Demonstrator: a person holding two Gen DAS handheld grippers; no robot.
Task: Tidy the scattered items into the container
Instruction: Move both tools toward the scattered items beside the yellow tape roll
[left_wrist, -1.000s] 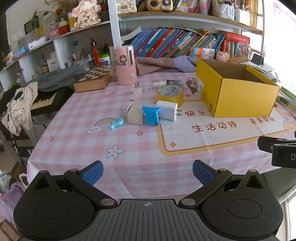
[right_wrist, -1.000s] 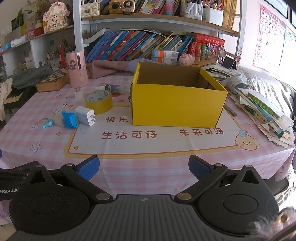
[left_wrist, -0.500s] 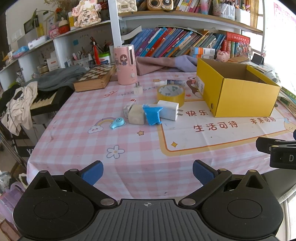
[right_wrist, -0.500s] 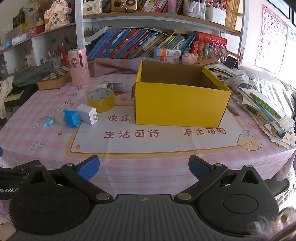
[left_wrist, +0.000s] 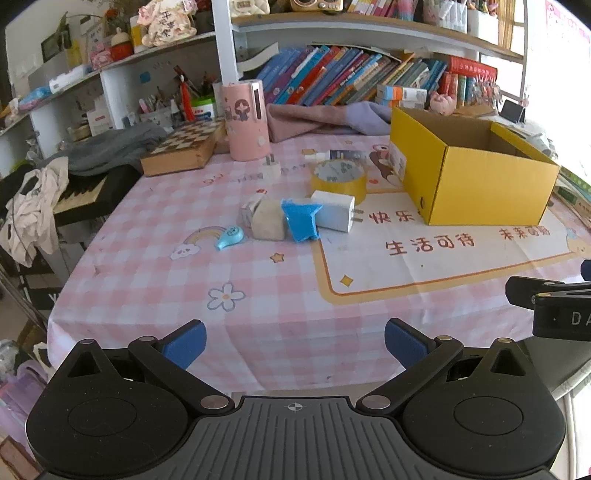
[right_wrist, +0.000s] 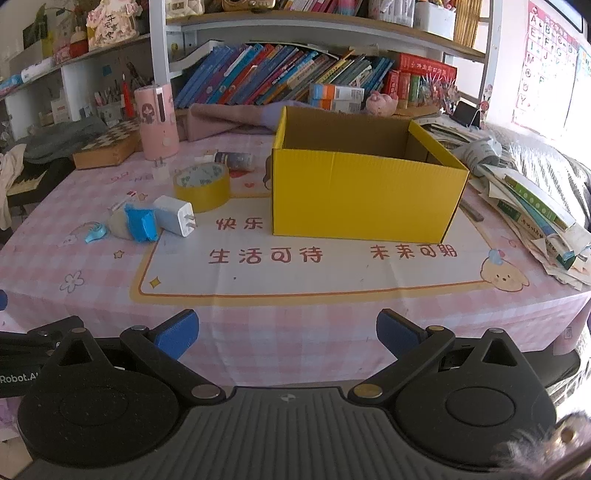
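1. Step in hand: the start, approach only. Nothing picked up. My left gripper (left_wrist: 293, 341) and right gripper (right_wrist: 287, 332) both hang at the near edge of the counter (left_wrist: 258, 306), jaws spread wide, nothing between them.
2. Container: the yellow box (right_wrist: 364, 195) sits open-topped toward the right of the counter, upright. As far as I can see in, it's empty; the floor of it is mostly hidden by the front wall.
3. Scattered items sit in a clump left of the box, well apart from both grippers: white charger (left_wrist: 334, 215) with prongs toward the box, blue piece (left_wrist: 300, 219) touching it, beige lump (left_wrist: 269, 221) just beside that, a small white-and-red carton (left_wrist: 251, 208) behind the lump, and a light-blue gadget (left_wrist: 229, 237) a little apart on the left.
4. Behind the clump: yellow tape roll (left_wrist: 338, 181) lying flat, a small white plug (left_wrist: 269, 170), and a little bottle (right_wrist: 234, 160) on its side near the box's back corner.
5. Next move, my guess: left gripper reaches forward to the clump, since it's on that side. The charger is the easiest grab, a blocky shape with flat sides.
6. Needs: come down over it with jaws across the narrow faces, not snagging the blue piece touching it, then carry right and over the box rim.
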